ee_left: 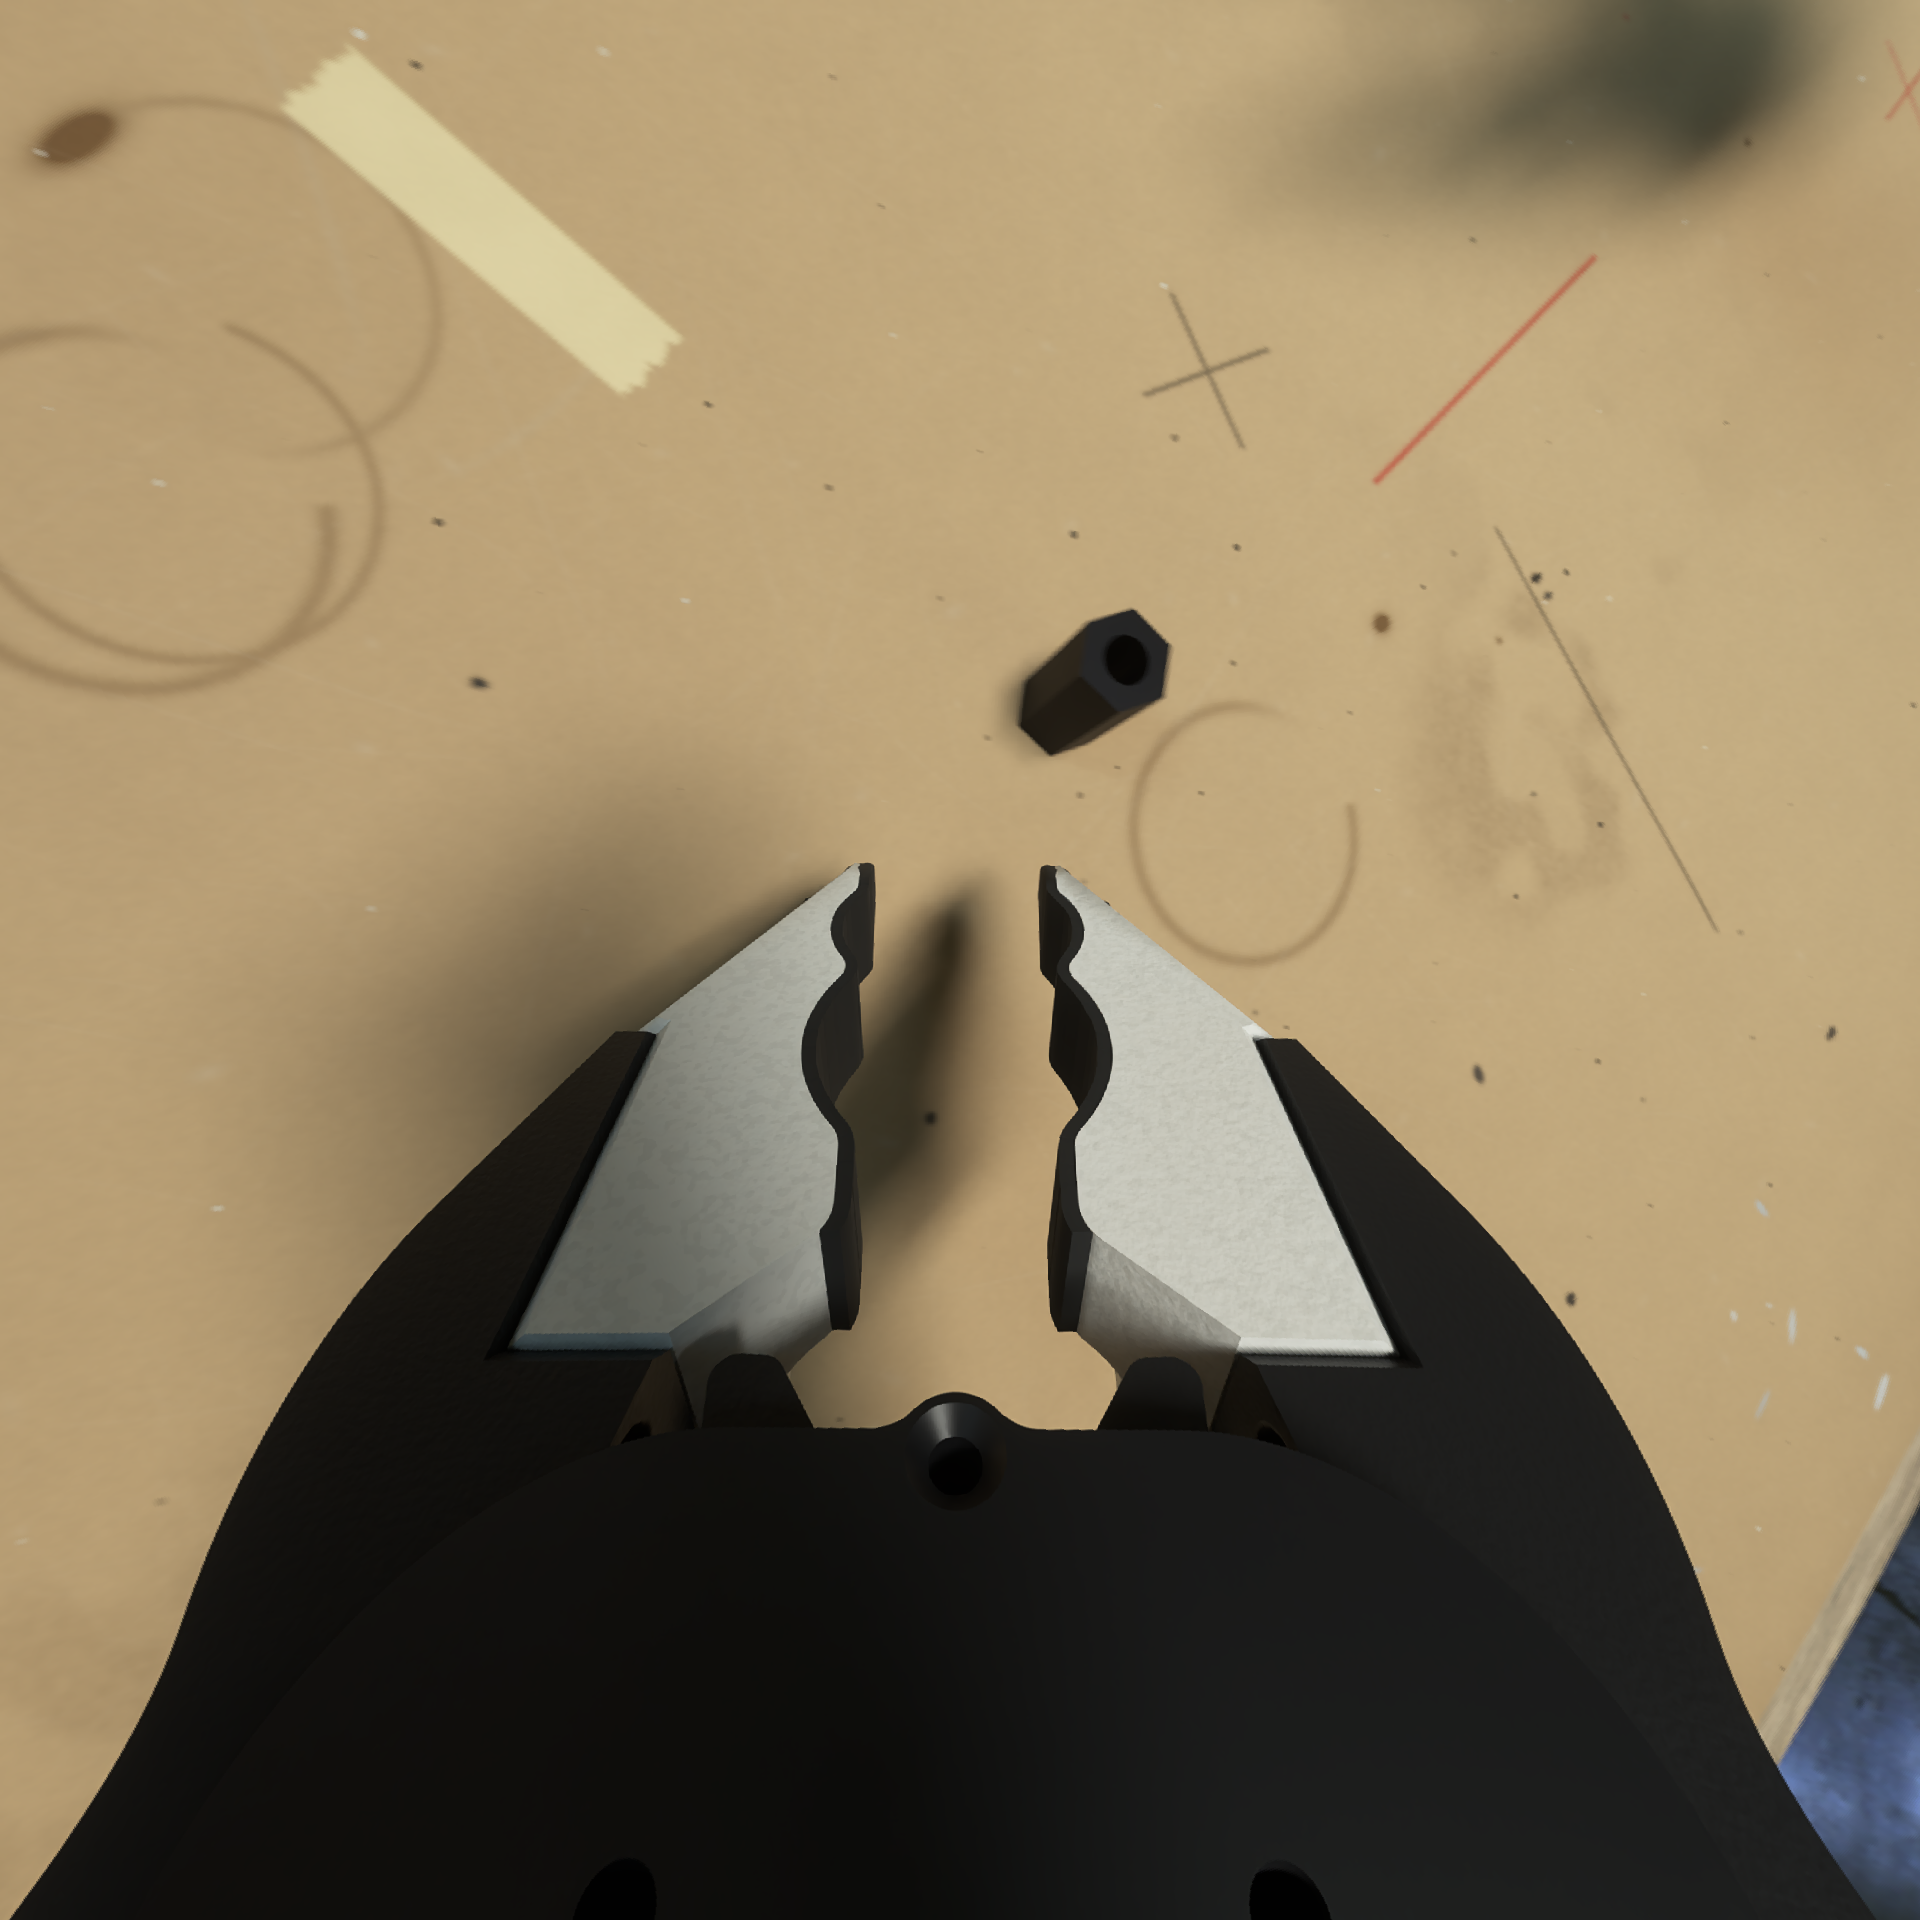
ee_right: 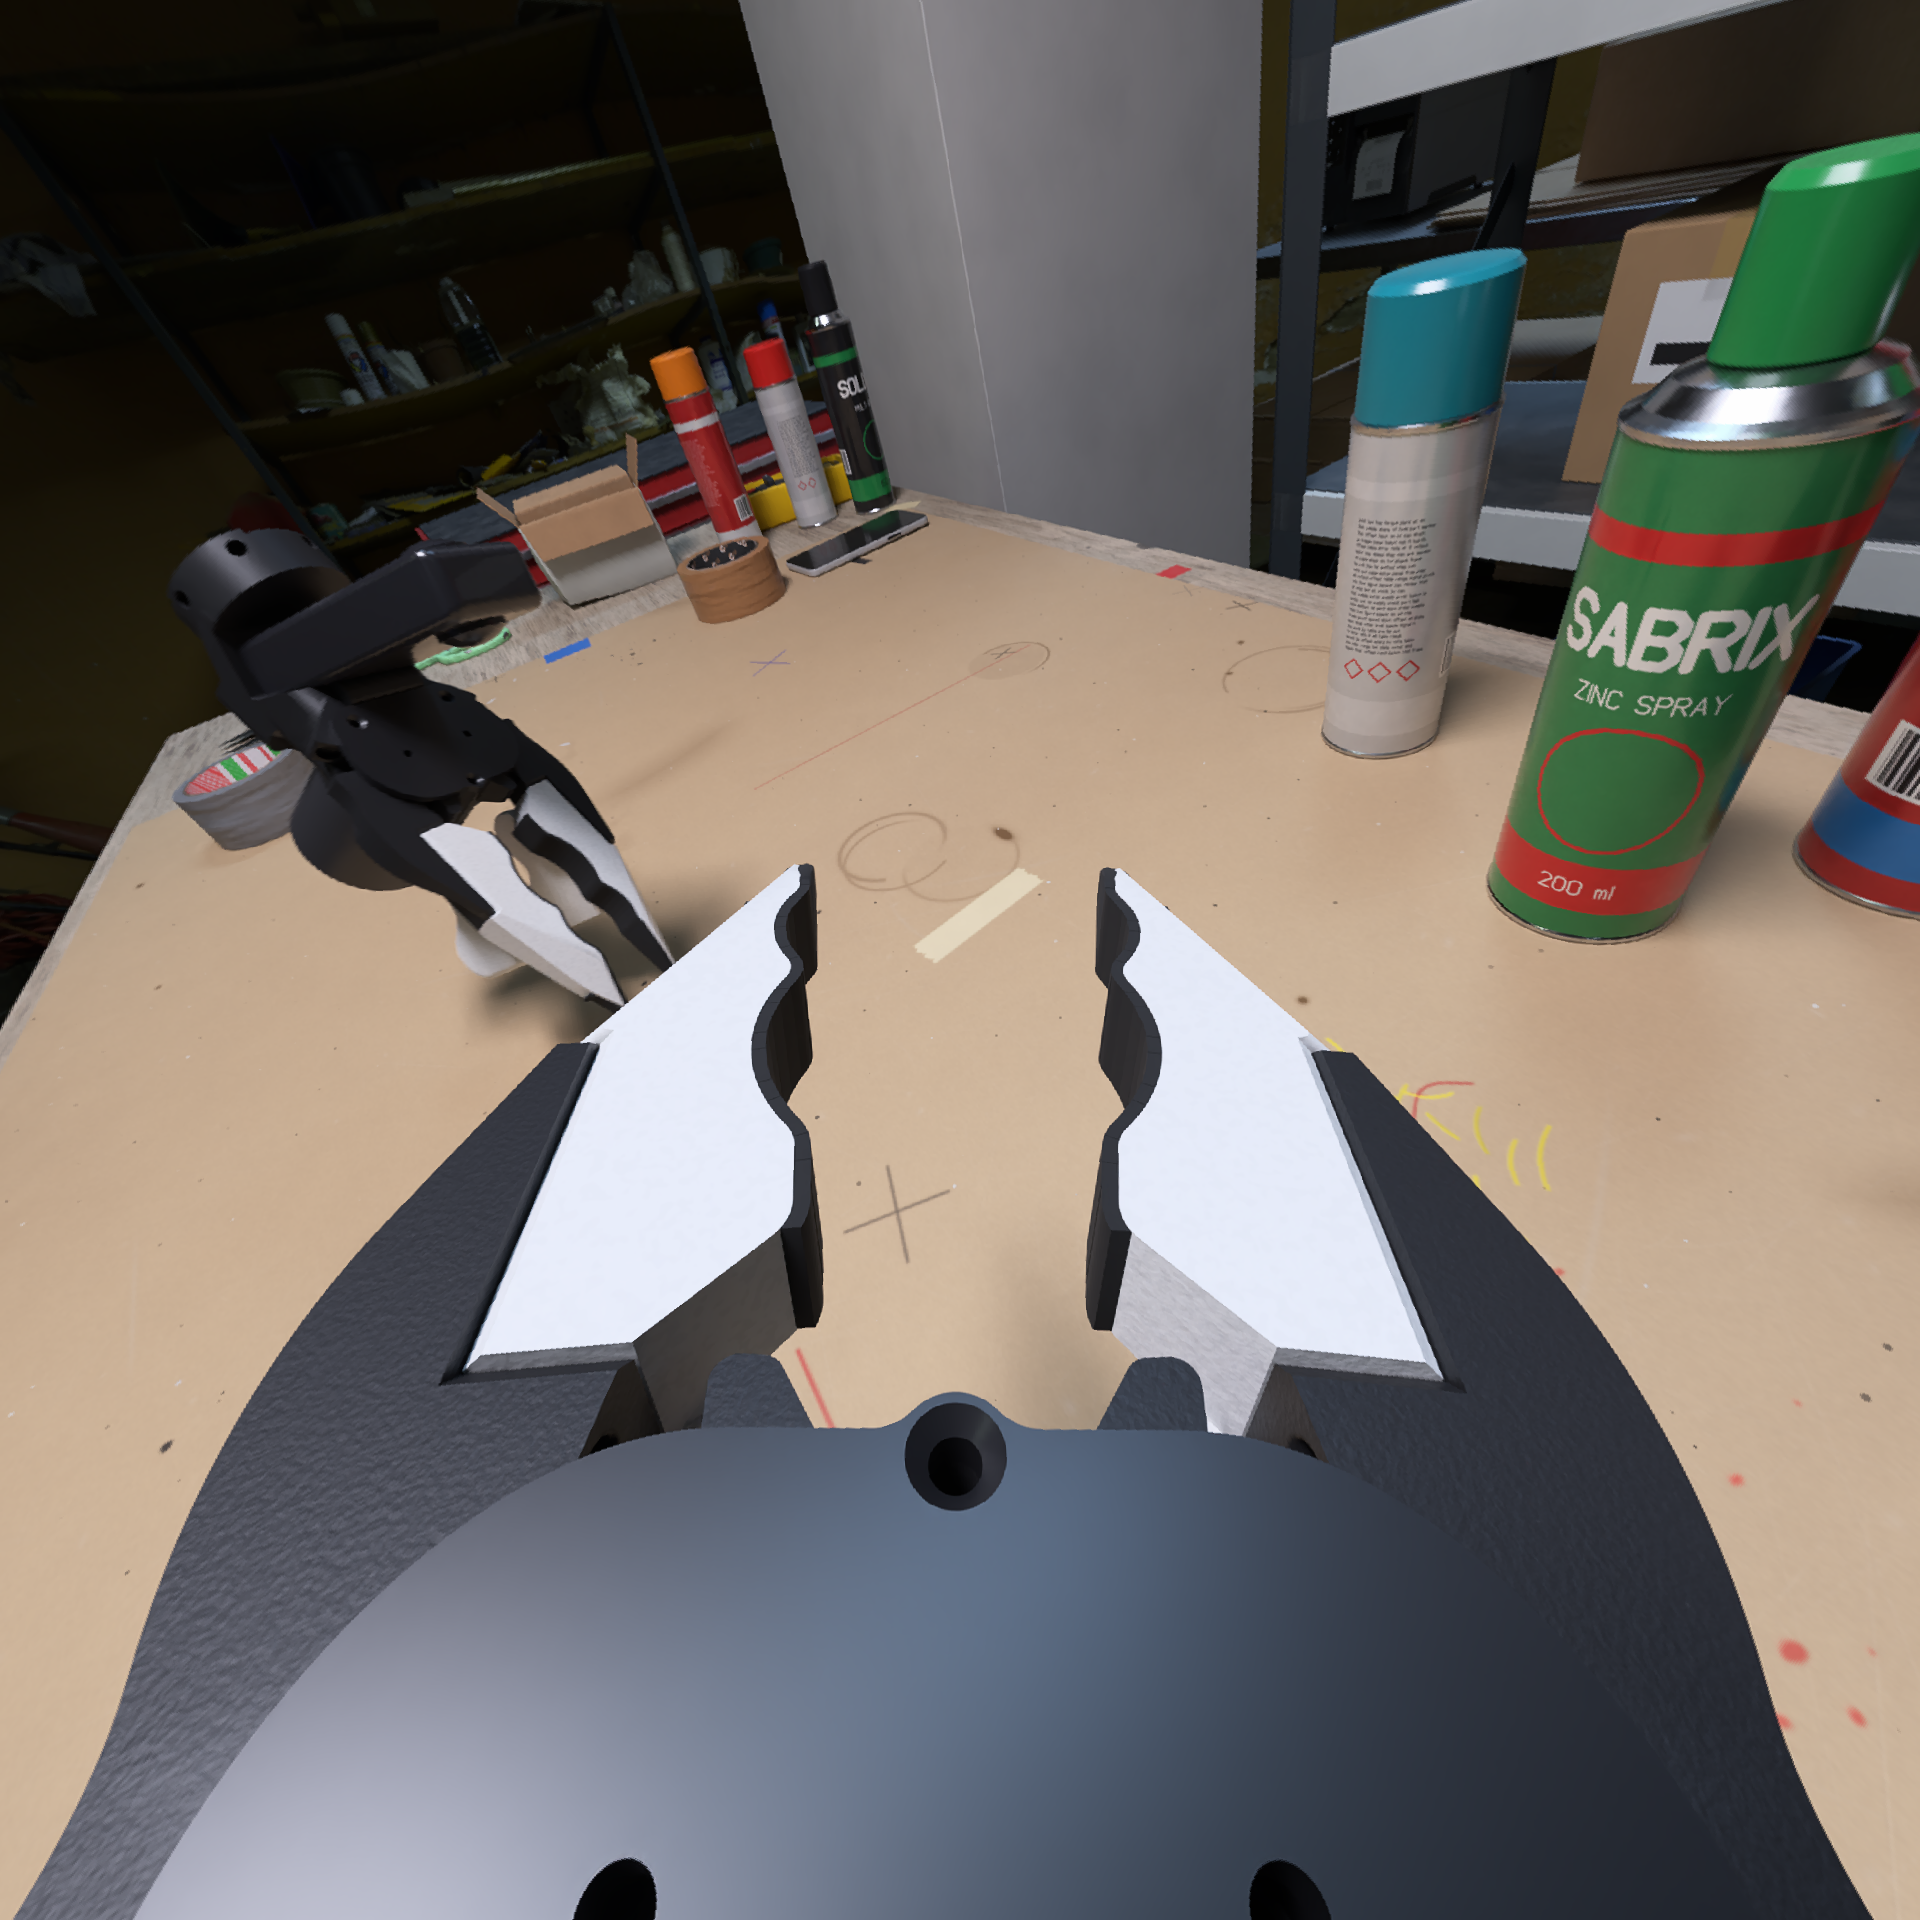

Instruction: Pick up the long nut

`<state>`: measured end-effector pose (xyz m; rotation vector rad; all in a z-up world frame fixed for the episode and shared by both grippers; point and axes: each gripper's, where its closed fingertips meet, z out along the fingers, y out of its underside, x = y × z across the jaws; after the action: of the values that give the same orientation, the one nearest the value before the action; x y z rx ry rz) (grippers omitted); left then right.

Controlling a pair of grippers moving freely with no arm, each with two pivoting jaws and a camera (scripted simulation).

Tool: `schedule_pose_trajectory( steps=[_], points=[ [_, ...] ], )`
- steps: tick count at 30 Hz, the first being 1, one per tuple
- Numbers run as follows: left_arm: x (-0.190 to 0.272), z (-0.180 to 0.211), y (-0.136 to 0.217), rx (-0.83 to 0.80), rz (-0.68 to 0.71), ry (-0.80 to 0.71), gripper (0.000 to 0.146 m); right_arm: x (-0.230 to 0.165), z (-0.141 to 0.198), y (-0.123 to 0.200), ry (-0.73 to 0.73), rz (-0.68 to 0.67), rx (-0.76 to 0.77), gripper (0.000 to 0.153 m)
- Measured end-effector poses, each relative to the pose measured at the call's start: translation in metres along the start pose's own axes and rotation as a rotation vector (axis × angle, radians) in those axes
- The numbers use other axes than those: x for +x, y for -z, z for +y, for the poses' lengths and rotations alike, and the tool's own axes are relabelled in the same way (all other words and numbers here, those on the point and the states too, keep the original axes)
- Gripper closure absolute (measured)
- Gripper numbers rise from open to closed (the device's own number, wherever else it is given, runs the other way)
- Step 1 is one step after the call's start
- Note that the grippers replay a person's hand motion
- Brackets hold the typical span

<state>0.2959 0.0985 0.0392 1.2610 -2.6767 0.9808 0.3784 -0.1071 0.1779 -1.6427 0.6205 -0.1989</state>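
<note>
Long nut [ee_left: 1096, 681] lying free, left hand-held gripper [ee_left: 957, 883] parted just short

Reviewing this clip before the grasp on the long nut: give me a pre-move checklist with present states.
1. Left gripper open, nothing between its fingers: ok.
2. Long nut in sight, lying on its side on the table: ok.
3. Nut lined up between the left jaws: not ok; it lies ahead and slightly right of the gap.
4. Table around the nut free of other things; the tape strip lies far off: ok.
5. Right gripper open, empty and apart from the left gripper: ok.
6. Gap wide enough for the nut: cannot tell.
</note>
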Motion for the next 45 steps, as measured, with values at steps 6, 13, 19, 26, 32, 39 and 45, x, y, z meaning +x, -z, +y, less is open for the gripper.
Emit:
schedule_pose_trajectory(
  steps=[6, 13, 19, 26, 32, 39, 45],
  points=[
    [0.037, 0.004, -0.004, 0.016, 0.094, -0.052, 0.119, 0.000, 0.002, -0.003, 0.003, -0.001, -0.012, 0.098],
    [-0.001, -0.014, 0.024, 0.141, -0.080, -0.049, 0.125, 0.001, 0.004, -0.003, 0.005, 0.003, -0.021, 0.099],
    [-0.004, -0.009, 0.005, 0.118, 0.050, 0.007, 0.112, 0.000, 0.004, -0.003, 0.002, -0.006, -0.019, 0.099],
    [0.023, -0.010, -0.007, 0.125, 0.215, 0.015, 0.114, -0.001, 0.008, -0.008, -0.001, -0.017, -0.041, 0.099],
    [0.046, -0.011, -0.032, 0.081, 0.199, -0.099, 0.113, -0.002, 0.012, -0.012, 0.000, -0.025, -0.062, 0.099],
    [0.044, 0.000, -0.039, 0.027, 0.116, -0.162, 0.117, 0.000, 0.014, -0.012, 0.002, -0.021, -0.067, 0.099],
    [0.033, -0.007, -0.039, 0.049, 0.084, -0.153, 0.118, 0.001, 0.014, -0.012, -0.005, -0.022, -0.065, 0.099]
  ],
)
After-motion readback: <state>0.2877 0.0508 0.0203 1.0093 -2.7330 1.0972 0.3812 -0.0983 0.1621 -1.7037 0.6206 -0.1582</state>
